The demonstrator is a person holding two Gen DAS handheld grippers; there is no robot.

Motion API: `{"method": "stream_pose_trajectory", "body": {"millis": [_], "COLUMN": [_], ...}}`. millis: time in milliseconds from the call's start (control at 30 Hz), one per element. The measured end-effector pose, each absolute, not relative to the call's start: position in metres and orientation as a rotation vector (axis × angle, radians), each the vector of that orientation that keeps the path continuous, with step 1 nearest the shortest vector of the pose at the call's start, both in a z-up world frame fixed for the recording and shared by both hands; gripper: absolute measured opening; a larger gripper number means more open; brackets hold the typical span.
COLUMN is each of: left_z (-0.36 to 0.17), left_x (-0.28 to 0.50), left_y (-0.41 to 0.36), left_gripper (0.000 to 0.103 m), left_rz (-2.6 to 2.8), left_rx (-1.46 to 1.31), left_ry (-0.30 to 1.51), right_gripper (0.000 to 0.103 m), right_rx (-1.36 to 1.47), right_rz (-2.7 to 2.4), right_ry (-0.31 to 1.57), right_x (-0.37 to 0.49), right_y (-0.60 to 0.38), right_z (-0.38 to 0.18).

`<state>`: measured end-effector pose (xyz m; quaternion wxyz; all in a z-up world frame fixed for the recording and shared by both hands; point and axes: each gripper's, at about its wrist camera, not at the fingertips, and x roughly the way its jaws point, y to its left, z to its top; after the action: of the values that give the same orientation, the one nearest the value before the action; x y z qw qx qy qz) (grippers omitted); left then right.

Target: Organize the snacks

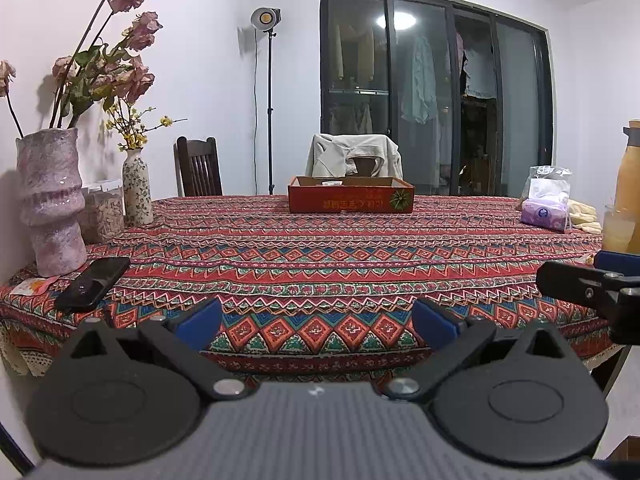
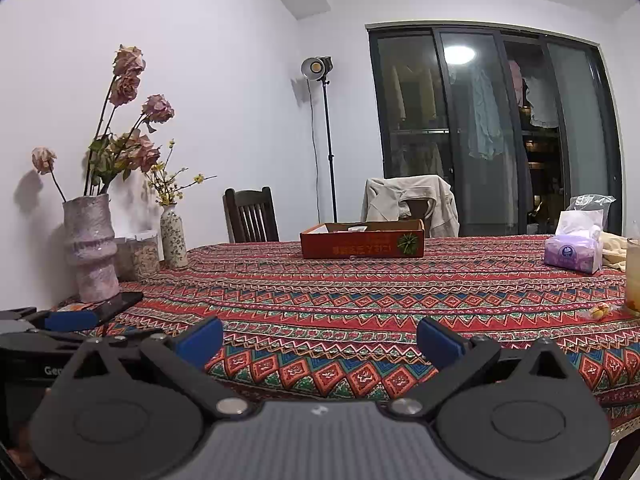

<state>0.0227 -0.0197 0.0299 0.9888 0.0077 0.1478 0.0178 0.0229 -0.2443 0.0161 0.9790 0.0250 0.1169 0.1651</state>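
Observation:
A shallow red cardboard box (image 1: pixel 351 199) stands at the far side of the patterned tablecloth (image 1: pixel 320 256); it also shows in the right wrist view (image 2: pixel 362 244). A small wrapped snack (image 2: pixel 599 312) lies on the cloth at the right, beside a glass. An orange snack packet (image 1: pixel 34 286) lies at the table's left corner. My left gripper (image 1: pixel 316 324) is open and empty over the near table edge. My right gripper (image 2: pixel 320 342) is open and empty, also at the near edge, to the right of the left one.
A large pink vase (image 1: pixel 50 204), a small floral vase (image 1: pixel 137 188) and a clear jar (image 1: pixel 102 210) stand at the left. A black phone (image 1: pixel 94 283) lies by the vase. A purple tissue pack (image 1: pixel 546 212), a glass (image 2: pixel 632 276) and a bottle (image 1: pixel 630 176) stand at the right.

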Motion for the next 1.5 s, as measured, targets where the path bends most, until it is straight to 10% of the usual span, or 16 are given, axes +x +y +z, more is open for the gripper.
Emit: {"method": "stream_pose_trajectory", "body": {"millis": [1500], "left_z": [0.0316], "left_x": [0.0226], "left_y": [-0.0178], "left_gripper": [0.103], "left_rz": [0.037], "left_rx": [0.029], "left_ry": [0.291], "right_gripper": [0.103], "right_rx": [0.056], "right_rz": [0.343], "right_ry": [0.228], "right_x": [0.0221], "right_y": [-0.2453], "right_z": [0.0196]}}
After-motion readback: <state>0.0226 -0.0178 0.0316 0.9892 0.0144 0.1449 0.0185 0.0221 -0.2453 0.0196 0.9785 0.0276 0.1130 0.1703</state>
